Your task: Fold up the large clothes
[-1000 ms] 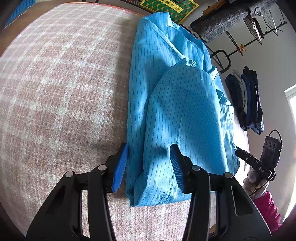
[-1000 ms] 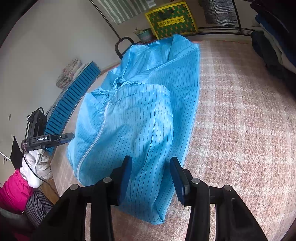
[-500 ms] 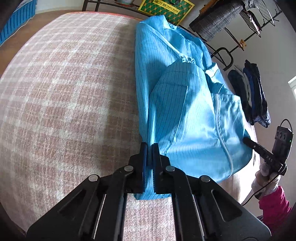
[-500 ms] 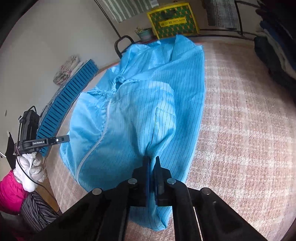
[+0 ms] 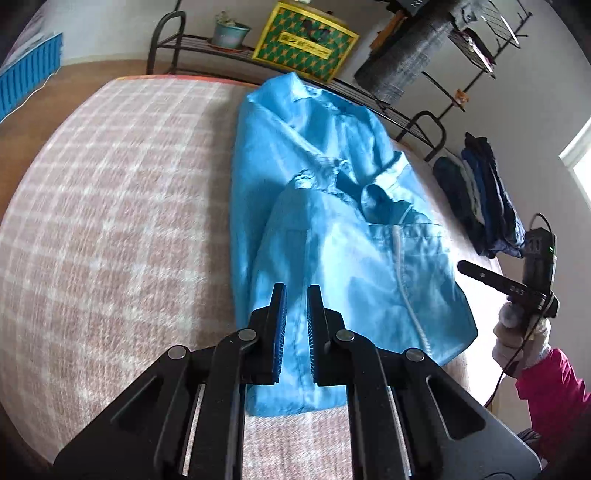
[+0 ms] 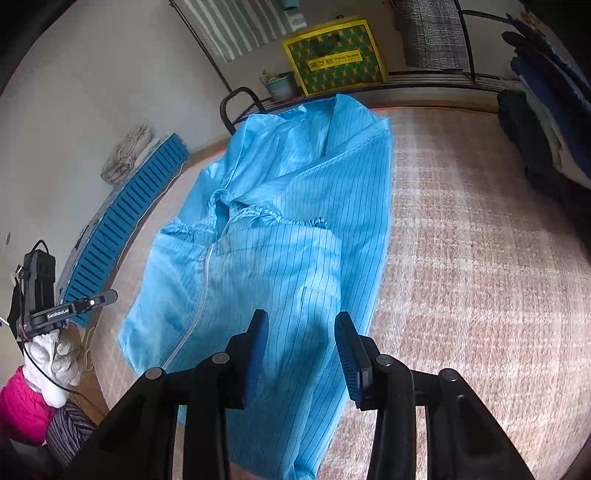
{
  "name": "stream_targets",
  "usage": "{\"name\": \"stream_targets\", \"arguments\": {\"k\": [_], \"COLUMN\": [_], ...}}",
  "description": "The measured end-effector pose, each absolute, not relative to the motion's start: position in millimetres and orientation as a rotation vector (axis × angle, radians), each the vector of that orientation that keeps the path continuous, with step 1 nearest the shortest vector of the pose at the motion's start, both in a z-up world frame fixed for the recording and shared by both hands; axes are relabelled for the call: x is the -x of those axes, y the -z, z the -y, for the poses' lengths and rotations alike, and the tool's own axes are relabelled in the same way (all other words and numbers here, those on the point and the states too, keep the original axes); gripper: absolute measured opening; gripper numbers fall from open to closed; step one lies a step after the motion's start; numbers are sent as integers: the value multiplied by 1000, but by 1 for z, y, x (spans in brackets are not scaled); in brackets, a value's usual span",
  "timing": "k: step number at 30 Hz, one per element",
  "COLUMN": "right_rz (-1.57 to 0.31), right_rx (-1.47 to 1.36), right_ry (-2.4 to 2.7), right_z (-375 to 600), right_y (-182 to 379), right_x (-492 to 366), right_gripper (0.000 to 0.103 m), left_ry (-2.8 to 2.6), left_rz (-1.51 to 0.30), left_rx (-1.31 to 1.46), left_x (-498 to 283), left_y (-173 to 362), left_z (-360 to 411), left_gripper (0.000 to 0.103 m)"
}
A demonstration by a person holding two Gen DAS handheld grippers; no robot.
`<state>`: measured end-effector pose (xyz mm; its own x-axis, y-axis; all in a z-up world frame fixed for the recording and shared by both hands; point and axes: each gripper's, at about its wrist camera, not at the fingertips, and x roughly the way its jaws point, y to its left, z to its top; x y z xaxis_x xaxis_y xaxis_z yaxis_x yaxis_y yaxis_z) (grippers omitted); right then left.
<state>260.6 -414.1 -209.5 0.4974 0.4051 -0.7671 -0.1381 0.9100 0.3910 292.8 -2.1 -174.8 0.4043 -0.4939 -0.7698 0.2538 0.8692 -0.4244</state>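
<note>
A large light-blue pinstriped garment (image 5: 332,240) with a white zip lies lengthwise on the plaid bed cover (image 5: 110,203), its lower half folded up over the body. My left gripper (image 5: 296,291) hovers over its near left hem; the jaws are opening and stand a narrow gap apart, with cloth showing below them but not pinched. My right gripper (image 6: 301,319) hangs over the near right part of the garment (image 6: 277,229), its jaws opening wide and not pressing the cloth. Each view shows the other gripper in a white-gloved hand (image 5: 517,332) (image 6: 48,354).
A yellow-green box (image 5: 306,40) and a plant pot (image 5: 229,33) sit on a metal rack behind the bed. Dark folded clothes (image 5: 480,192) are piled at the bed's right side. A blue slatted panel (image 6: 125,221) leans by the left wall.
Both grippers closed on the garment's near hem half a second ago and have now let go, their jaws apart again. The left gripper has risen and pulled back.
</note>
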Motion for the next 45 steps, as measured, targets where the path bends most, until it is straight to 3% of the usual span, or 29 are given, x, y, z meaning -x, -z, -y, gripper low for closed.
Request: {"name": "stream_targets", "arguments": {"k": [4,5,8,13,21,25,39,40,43,45], "right_rz": [-1038,-1041,-1004,-1016,-988,-910,-728,-719,-698,-681], "right_rx": [-321,-318,-251,-158,-83,-26,-25,-25,-18,-28], "right_ry": [-348,-342,-329,-229,-188,-165,-186,-190,-177,-184], "right_z": [407,404,390,392,386,383,365,365,365,369], "right_y": [223,226,217,222,207,174,58,51,34,23], "right_x": [-279,-280,-274,-277,-262,-238,-157,-153,-145,-142], "right_gripper": [40,24,5,2,16,29,33,34,40,43], "left_ry": [506,495,398,279,268,283,348,351,361,377], "left_rz": [-1082,-1094,-1115,-1134,-1098,-1038,-861,-853,-827,-820], "left_rx": [219,230,204,152,106,105,116,118,134,140], "left_x": [-318,-324,-341,-352,-339,-321,-255,-252,-250,-252], "left_y": [184,189,208,237,224,198,88,81,61,48], "left_z": [31,34,38,33,30,23,2,1,-2,-2], "left_gripper": [7,7,7,7,7,7,8,12,40,40]}}
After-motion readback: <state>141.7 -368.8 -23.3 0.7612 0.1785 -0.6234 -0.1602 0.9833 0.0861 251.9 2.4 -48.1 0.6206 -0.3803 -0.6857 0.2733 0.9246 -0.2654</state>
